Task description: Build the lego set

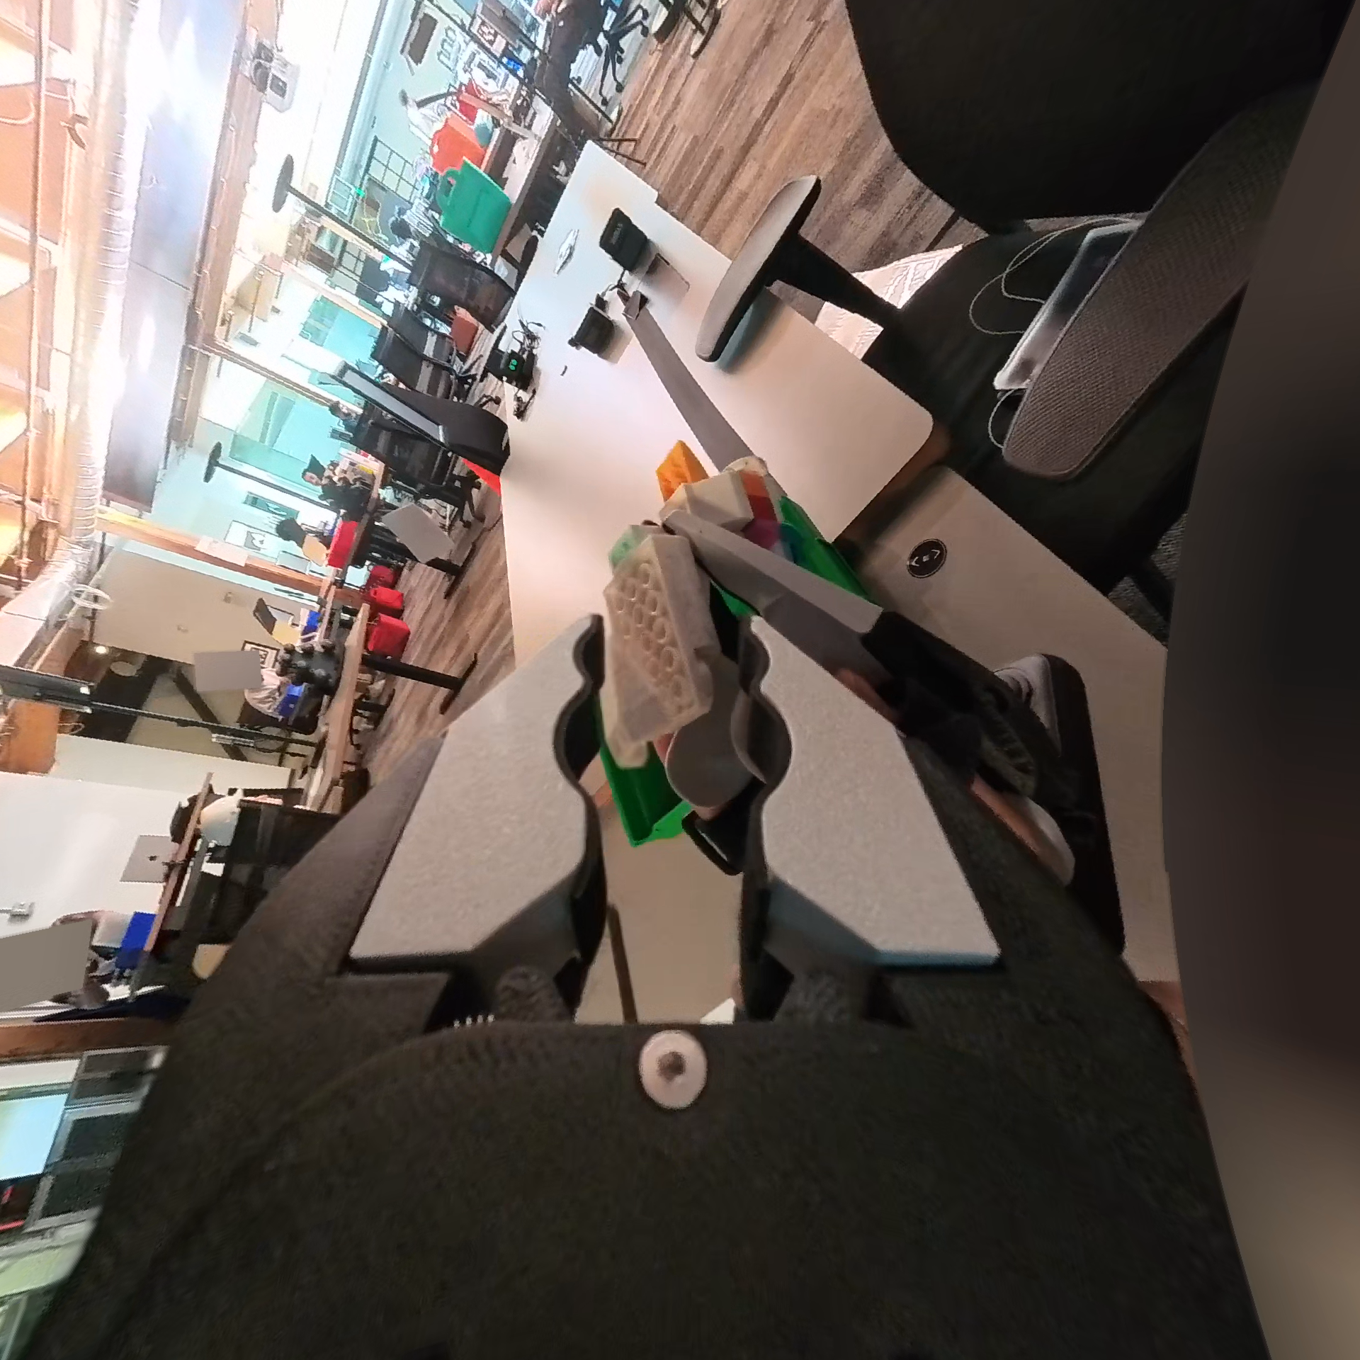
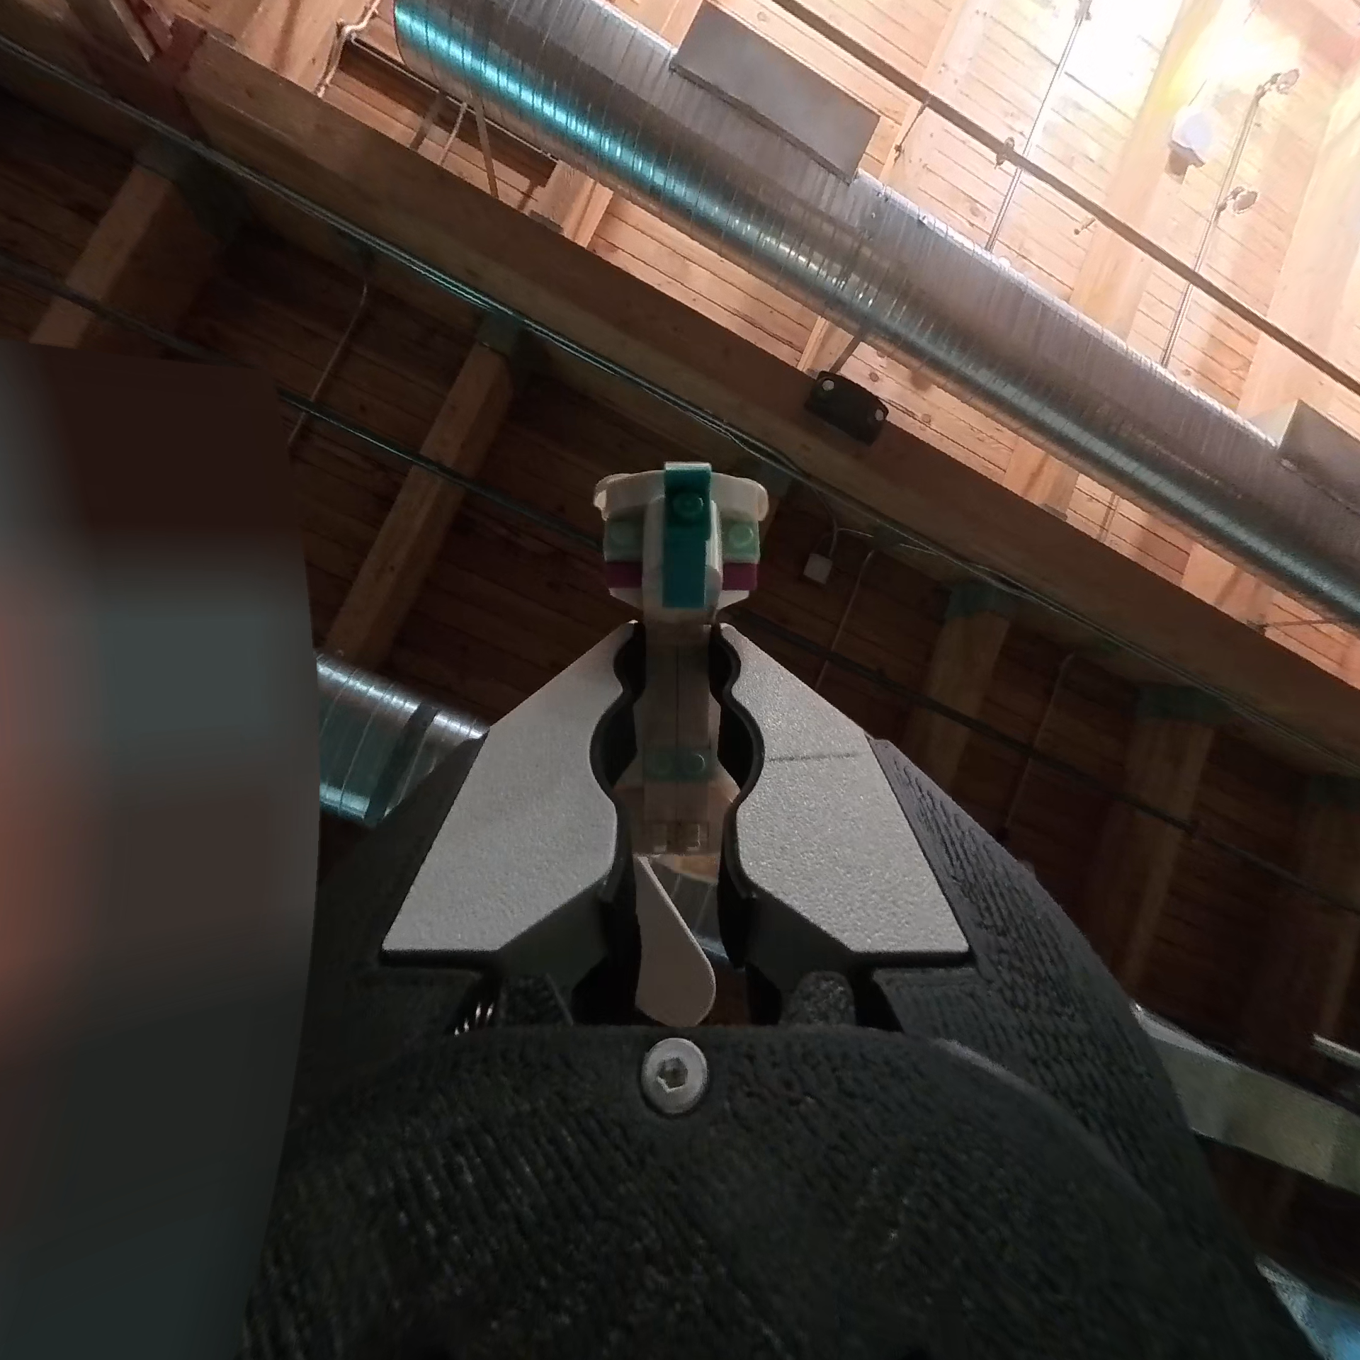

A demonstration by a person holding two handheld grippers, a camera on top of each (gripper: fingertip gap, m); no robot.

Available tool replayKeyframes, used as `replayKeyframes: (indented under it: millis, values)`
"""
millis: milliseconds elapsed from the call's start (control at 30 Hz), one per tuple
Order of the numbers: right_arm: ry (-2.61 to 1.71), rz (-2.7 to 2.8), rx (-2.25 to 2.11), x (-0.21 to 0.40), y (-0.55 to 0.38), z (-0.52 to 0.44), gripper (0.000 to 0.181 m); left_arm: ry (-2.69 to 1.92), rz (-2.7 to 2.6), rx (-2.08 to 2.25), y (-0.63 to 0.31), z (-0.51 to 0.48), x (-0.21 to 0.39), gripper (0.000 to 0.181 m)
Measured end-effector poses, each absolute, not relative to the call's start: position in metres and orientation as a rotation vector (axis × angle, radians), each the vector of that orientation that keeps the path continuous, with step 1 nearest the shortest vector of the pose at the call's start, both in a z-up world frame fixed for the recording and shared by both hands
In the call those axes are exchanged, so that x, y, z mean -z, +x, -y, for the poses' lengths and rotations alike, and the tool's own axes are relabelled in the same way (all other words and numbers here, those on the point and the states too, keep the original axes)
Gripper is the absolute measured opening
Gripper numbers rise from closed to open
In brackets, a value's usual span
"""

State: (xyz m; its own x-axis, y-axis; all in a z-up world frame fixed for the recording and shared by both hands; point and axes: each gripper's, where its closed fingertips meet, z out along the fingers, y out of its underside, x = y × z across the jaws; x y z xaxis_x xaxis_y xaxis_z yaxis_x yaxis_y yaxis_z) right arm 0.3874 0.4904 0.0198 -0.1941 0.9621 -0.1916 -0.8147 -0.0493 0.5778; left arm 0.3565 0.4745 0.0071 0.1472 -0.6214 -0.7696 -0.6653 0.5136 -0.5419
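My left gripper [image 1: 671, 662] is shut on a white lego assembly [image 1: 657, 625], held in the air with its hollow underside facing the camera. A long grey part [image 1: 780, 589] and a rounded grey paddle [image 1: 699, 765] stick out of the assembly. Behind it a green tray [image 1: 651, 809] with coloured bricks [image 1: 762, 515] lies on the white table [image 1: 589, 412], and an orange brick [image 1: 675, 471] lies beyond the tray. My right gripper [image 2: 678, 640] points up at the ceiling. It is shut on a slim white, teal and magenta lego model [image 2: 684, 544] with a white rounded paddle [image 2: 673, 971] at its lower end.
Black office chairs [image 1: 1104, 368] stand close beside the table edge. A round black base [image 1: 758, 272] and small black devices [image 1: 622, 235] sit farther along the table. The right wrist view shows only wooden beams and a metal duct [image 2: 736, 191]. Both grippers' tips are close together, under 4 cm apart.
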Motion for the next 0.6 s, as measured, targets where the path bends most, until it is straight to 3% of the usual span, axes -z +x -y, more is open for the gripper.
replayKeyframes:
  millis: [367, 600]
  values:
    - [0.195, -0.654, -1.732, -0.026, 0.376, -0.512, 0.015, -1.248, -1.362, 0.035, 0.327, -0.482, -0.013, 0.038]
    - [-0.287, -0.321, -1.906, -0.047, 0.306, -0.526, 0.015, -1.311, -0.999, 0.188, 0.243, -0.466, -0.001, 0.043]
